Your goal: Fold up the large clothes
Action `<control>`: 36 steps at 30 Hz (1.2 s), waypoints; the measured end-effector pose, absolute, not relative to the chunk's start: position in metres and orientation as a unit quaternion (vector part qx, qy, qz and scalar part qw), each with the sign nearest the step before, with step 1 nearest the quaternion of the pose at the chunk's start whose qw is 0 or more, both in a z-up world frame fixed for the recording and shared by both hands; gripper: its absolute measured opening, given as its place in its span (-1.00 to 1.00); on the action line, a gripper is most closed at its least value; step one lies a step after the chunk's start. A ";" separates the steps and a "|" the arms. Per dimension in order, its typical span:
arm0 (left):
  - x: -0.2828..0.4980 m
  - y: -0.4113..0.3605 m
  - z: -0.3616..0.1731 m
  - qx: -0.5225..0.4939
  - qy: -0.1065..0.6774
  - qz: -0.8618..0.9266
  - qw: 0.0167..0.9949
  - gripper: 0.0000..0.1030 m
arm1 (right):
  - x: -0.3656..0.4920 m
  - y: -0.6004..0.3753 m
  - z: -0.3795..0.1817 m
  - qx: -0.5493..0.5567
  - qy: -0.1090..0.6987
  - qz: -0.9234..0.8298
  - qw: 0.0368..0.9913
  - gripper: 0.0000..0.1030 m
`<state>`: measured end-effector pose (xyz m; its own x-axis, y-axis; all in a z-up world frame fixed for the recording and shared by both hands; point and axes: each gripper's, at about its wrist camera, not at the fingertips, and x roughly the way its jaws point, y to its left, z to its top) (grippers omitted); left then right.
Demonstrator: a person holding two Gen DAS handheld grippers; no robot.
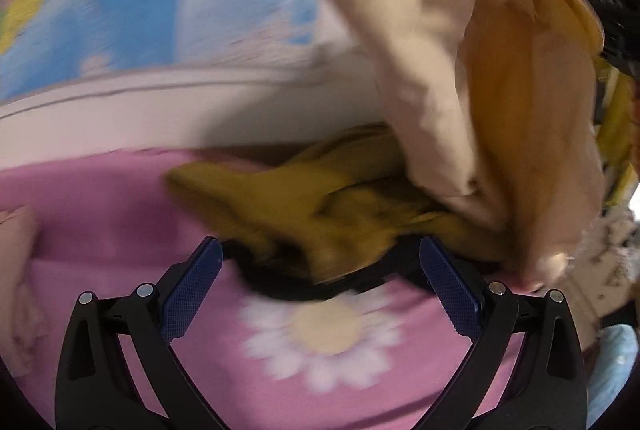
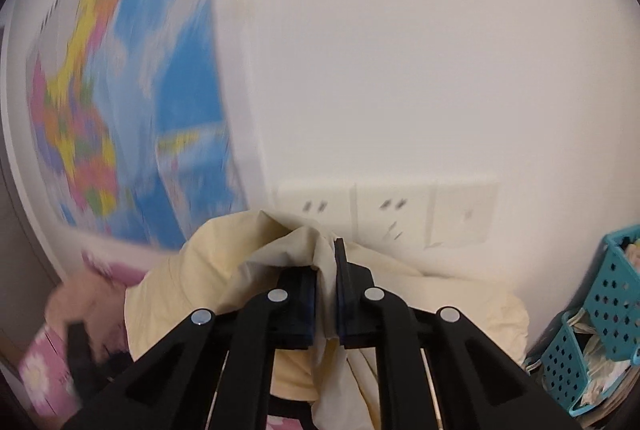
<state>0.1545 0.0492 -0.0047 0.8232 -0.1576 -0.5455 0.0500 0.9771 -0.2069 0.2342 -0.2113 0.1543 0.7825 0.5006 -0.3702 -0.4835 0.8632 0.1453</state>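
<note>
A pale cream-yellow garment [image 2: 224,270] hangs from my right gripper [image 2: 326,270], which is shut on a fold of its cloth, lifted in front of the white wall. In the left wrist view the same cream garment [image 1: 480,102] dangles at the upper right, its lower end near the bed. My left gripper [image 1: 320,254] stands open low over the pink bedspread [image 1: 120,222], nothing between its blue pads [image 1: 192,294]. Just beyond its fingertips lies an olive-mustard garment [image 1: 304,206] in a heap, with something dark under it. The picture is blurred by motion.
A colourful map poster [image 2: 120,90] hangs on the wall, with white wall sockets [image 2: 384,214] beside it. Teal perforated baskets [image 2: 600,310] with papers stand at the right. A pale pink cloth [image 1: 20,270] lies at the bed's left edge. A daisy print [image 1: 324,334] marks the bedspread.
</note>
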 end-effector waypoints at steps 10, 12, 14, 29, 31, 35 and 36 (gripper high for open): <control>0.209 -0.033 0.010 -0.110 0.241 -0.188 0.946 0.57 | 0.209 -0.250 0.184 0.053 0.169 0.259 0.949 -0.87; 0.220 -0.038 0.011 -0.101 0.243 -0.195 0.945 -0.34 | 0.201 -0.266 0.186 0.062 0.160 0.250 0.953 -0.89; 0.227 -0.042 0.019 -0.093 0.247 -0.203 0.943 -0.82 | 0.194 -0.284 0.194 0.076 0.152 0.244 0.955 -0.90; 0.132 -0.080 0.213 -0.035 0.066 -0.266 0.961 -0.94 | 0.031 -0.414 0.337 0.105 -0.026 0.182 0.977 -0.94; 0.105 -0.077 0.237 -0.029 0.037 -0.265 0.963 -0.94 | 0.003 -0.423 0.355 0.107 -0.049 0.194 0.974 -0.94; 0.043 -0.058 0.277 -0.014 -0.004 -0.251 0.968 -0.94 | -0.043 -0.428 0.377 0.094 -0.071 0.213 0.970 -0.94; 0.030 -0.049 0.285 -0.006 -0.015 -0.244 0.970 -0.94 | -0.051 -0.427 0.380 0.094 -0.072 0.221 0.968 -0.94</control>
<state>0.0296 -0.0494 0.2845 0.8802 -0.4735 0.0323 0.4739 0.8805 -0.0050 -0.0510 -0.4271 0.3803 0.8915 0.4153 0.1809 -0.4423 0.8842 0.1502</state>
